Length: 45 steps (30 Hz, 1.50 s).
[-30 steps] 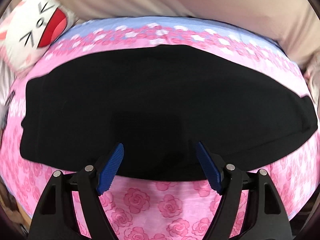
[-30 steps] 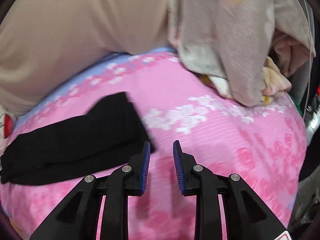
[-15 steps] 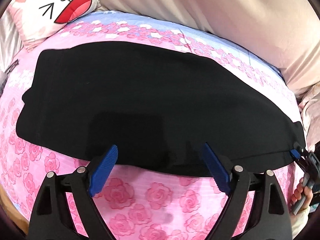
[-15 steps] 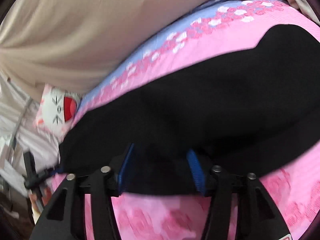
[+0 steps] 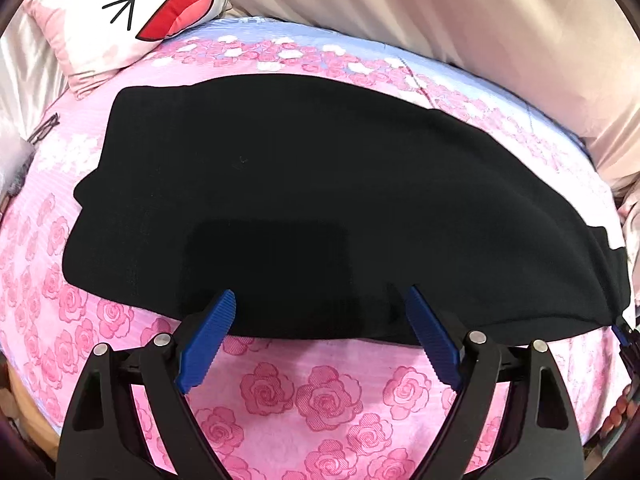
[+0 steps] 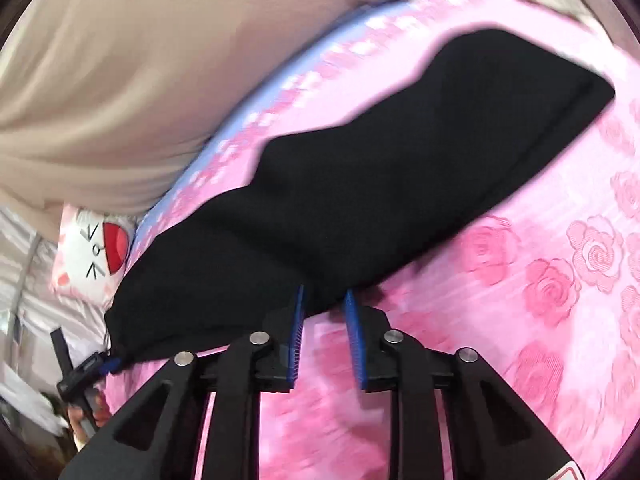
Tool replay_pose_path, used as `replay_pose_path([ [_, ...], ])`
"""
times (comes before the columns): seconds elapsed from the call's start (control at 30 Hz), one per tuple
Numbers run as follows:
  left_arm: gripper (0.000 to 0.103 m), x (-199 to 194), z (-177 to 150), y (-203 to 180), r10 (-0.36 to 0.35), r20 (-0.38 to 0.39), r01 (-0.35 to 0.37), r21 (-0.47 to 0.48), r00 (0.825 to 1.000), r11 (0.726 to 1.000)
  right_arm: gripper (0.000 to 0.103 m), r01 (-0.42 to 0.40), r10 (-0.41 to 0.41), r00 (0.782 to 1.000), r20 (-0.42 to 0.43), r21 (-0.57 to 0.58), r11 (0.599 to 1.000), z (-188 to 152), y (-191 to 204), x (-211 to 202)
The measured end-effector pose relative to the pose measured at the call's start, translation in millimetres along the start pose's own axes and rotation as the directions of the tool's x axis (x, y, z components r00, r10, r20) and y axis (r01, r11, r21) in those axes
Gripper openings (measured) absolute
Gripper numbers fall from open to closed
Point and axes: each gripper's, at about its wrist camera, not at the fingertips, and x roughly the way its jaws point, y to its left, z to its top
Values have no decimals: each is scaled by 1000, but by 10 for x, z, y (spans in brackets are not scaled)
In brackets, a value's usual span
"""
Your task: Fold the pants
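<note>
Pink rose-printed bedding [image 5: 320, 396] is covering a bed and filling both views, with a pale blue band running along its far edge and beige curtain folds [image 5: 460, 12] hanging behind it. Black pants [image 5: 304, 208] are lying flat across the bed in a long, already doubled shape, stretching from about nine o'clock to three o'clock in the left wrist view. Their dark cloth is swallowing nearly all detail, so seams, waistband and hems are hard to make out; only a faint darker rectangle is showing near the lower middle.

At eleven o'clock a white cartoon-face pillow [image 5: 132, 12] is sitting against the curtain, its top cut off by the frame.

The left gripper [image 5: 320, 324] is hovering at six o'clock with its blue pads spread wide, the tips reaching over the near edge of the pants without pressing on it.

In the right wrist view, blurred by motion, the right gripper [image 6: 324, 308] is sitting at the near edge of the pants [image 6: 380, 184] with its jaws closing. The cloth edge is lying at the tips between the blue pads, but a gap is still showing and whether any fabric is caught is not clear. At eight o'clock there, the left gripper's tip is peeking in at the pants' corner, with fingers [image 6: 84, 420] of a hand partly visible below it.
</note>
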Motion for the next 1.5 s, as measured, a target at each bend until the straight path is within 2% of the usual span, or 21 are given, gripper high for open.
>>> replay_pose_path([
  [0.07, 93, -14, -10, 67, -15, 6, 15, -24, 1000, 1000, 37, -57, 52, 998, -45, -100, 993, -87, 366, 97],
  [0.13, 93, -15, -19, 148, -28, 10, 28, -62, 1000, 998, 37, -151, 131, 982, -135, -145, 978, -209, 708, 320],
  [0.23, 93, -19, -28, 296, -14, 19, 16, -100, 1000, 995, 37, -352, 303, 909, -287, -137, 926, -392, 1244, 809],
  [0.43, 93, -198, -50, 609, 30, 62, -22, -124, 998, 992, 37, -392, 304, 863, -405, -156, 906, -514, 1789, 1657],
  [0.53, 93, -277, -31, 752, 51, 85, -40, -128, 995, 991, 37, -404, 328, 860, -391, -131, 905, -469, 1921, 1833],
  [0.6, 93, -306, -3, 806, 44, 93, -31, -131, 995, 991, 30, -408, 339, 861, -380, -114, 906, -474, 1972, 1979],
  [0.63, 93, -315, 8, 801, 41, 95, -29, -130, 995, 991, 7, -402, 336, 865, -371, -115, 908, -476, 2031, 2051],
  [0.67, 93, -322, 32, 796, 36, 99, -24, -124, 994, 992, 6, -397, 327, 867, -376, -123, 910, -504, 2078, 2067],
  [0.73, 93, -360, 50, 783, 25, 108, -13, -111, 994, 994, 6, -446, 353, 847, -399, -169, 879, -680, 2256, 1800],
  [0.83, 93, -375, 96, 716, 7, 124, 2, -75, 992, 997, 10, -416, 294, 871, -394, -273, 867, -861, 2364, 1681],
  [0.9, 93, -293, 141, 644, 7, 115, -1, -56, 993, 998, 12, -339, 190, 881, -433, -299, 892, -961, 2282, 1856],
  [0.93, 93, -246, 165, 612, 10, 104, -5, -50, 995, 999, 9, -350, 221, 877, -427, -251, 903, -955, 2216, 1833],
  [0.97, 93, -192, 183, 555, 12, 89, -9, -39, 996, 999, 20, -359, 234, 868, -438, -228, 905, -944, 2193, 1789],
  [1.0, 93, -172, 184, 511, 11, 83, -9, -26, 997, 1000, 23, -377, 252, 865, -434, -230, 897, -918, 2168, 1676],
  [1.07, 93, -134, 152, 441, 19, 67, -18, -2, 998, 1000, 24, -369, 253, 887, -387, -264, 891, -847, 2033, 1413],
  [1.13, 94, -75, 89, 453, 32, 41, -32, -1, 999, 999, 24, -305, 221, 932, -288, -291, 907, -696, 1775, 1091],
  [1.2, 93, -11, -3, 589, 62, 12, -61, -60, 998, 996, 32, -171, 138, 980, -141, -256, 951, -458, 1326, 752],
  [1.27, 93, -6, -50, 760, 79, -6, -79, -140, 997, 987, 36, -27, 26, 1000, -8, -204, 979, -251, 899, 417],
  [1.37, 93, -63, -91, 990, 78, -8, -78, -237, 997, 968, 36, 187, -173, 971, 163, -77, 979, 149, 137, -112],
  [1.47, 93, -113, -68, 1026, 117, -6, -114, -265, 993, 957, 37, 406, -392, 887, 243, -8, 914, 572, -494, -367],
  [1.5, 93, -130, -60, 1000, 119, -2, -115, -264, 993, 958, 37, 427, -414, 877, 245, -2, 904, 663, -713, -454],
])
